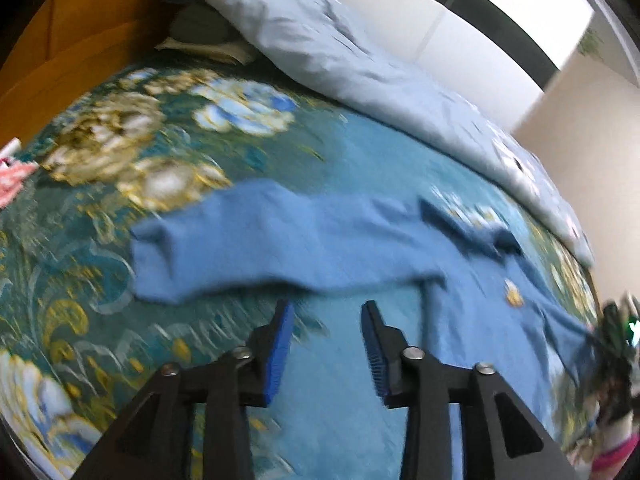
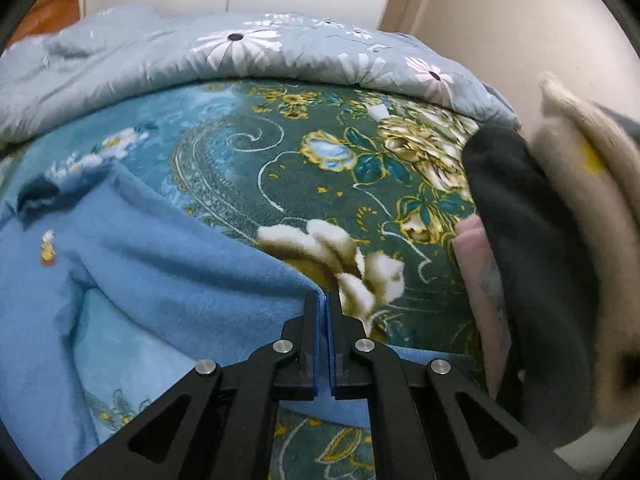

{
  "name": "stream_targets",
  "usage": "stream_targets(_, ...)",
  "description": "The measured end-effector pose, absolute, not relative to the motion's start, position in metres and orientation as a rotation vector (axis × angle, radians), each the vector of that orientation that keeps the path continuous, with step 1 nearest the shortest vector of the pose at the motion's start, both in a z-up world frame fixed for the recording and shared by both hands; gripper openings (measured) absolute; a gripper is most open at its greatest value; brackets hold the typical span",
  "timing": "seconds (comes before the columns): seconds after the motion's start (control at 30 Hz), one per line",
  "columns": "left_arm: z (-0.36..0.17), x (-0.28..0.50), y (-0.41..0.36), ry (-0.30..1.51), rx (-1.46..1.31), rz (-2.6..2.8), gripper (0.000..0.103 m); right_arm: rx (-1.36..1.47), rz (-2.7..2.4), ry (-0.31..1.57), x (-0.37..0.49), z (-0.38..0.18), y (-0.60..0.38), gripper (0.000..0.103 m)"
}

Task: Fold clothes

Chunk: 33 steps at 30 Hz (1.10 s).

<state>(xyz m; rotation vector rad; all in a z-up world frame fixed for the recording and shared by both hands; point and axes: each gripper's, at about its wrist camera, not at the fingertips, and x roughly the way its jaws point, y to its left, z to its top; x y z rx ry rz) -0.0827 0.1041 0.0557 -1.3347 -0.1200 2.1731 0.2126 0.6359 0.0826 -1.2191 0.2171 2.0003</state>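
Blue sweater (image 1: 304, 240) lay spread on bed (image 1: 120, 264), over teal floral blanket; collar toward far side, small duck patch (image 1: 513, 294) on chest; one sleeve (image 1: 224, 256) stretched out flat across left-wrist view.

Left claw (image 1: 326, 344) was wide, holding nothing; hung just above blanket, near sleeve's lower edge but apart from it; prob. lined up to take that sleeve next, judging by aim.

Right claw (image 2: 323, 312) was pinched tight on sweater's edge (image 2: 296, 280); cloth ran taut from grip w/ ridge back toward body, so edge looked lifted off blanket; likely hem or side corner, can't tell which; grip at corner makes sense for pulling a fold over.

Grey-blue flowered quilt (image 2: 240, 52) bunched along far side of bed; stack of other clothes (dark (image 2: 520, 240), beige, pink) at right of right-wrist view, near but not touching sweater.

Judgement: fold barely begun; sweater mostly flat. Left-wrist view blurred; detail soft.
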Motion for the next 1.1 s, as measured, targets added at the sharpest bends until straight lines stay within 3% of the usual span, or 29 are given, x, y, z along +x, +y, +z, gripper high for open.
stream_targets(0.17,0.035,-0.034,0.124,-0.064,-1.380,2.028,0.048,-1.072,2.123,0.320,0.244,0.099,0.587,0.024)
stream_targets(0.23,0.026,-0.017,0.132,-0.038,-1.391,1.982,0.048,-1.094,2.266,0.470,0.259,0.090,0.558,0.043)
stream_targets(0.37,0.013,0.009,0.141,-0.007,-1.422,1.915,0.048,-1.274,2.417,0.757,0.274,0.044,0.500,0.043)
stream_targets(0.57,0.007,0.034,0.138,-0.003,-1.449,1.870,0.048,-1.309,2.402,0.905,0.292,0.013,0.469,0.043)
stream_targets(0.6,0.006,0.039,0.138,-0.002,-1.454,1.863,0.048,-1.299,2.403,0.939,0.295,0.012,0.468,0.043)
stream_targets(0.63,0.005,0.043,0.137,-0.001,-1.458,1.855,0.048,-1.293,2.407,0.978,0.297,0.012,0.467,0.036)
stream_targets(0.67,0.004,0.047,0.137,-0.001,-1.462,1.848,0.048,-1.288,2.412,0.993,0.299,0.012,0.466,0.026)
stream_targets(0.7,0.003,0.051,0.137,0.000,-1.467,1.840,0.048,-1.283,2.417,0.998,0.301,0.013,0.465,0.004)
stream_targets(1.0,0.003,0.065,0.135,0.000,-1.475,1.838,0.046,-1.152,2.404,1.032,0.324,0.024,0.470,0.003)
stream_targets(1.07,0.003,0.067,0.138,0.001,-1.476,1.839,0.039,-1.151,2.385,1.026,0.327,0.022,0.470,0.003)
stream_targets(1.1,0.003,0.068,0.139,0.001,-1.477,1.838,0.027,-1.148,2.376,1.034,0.328,0.020,0.471,0.003)
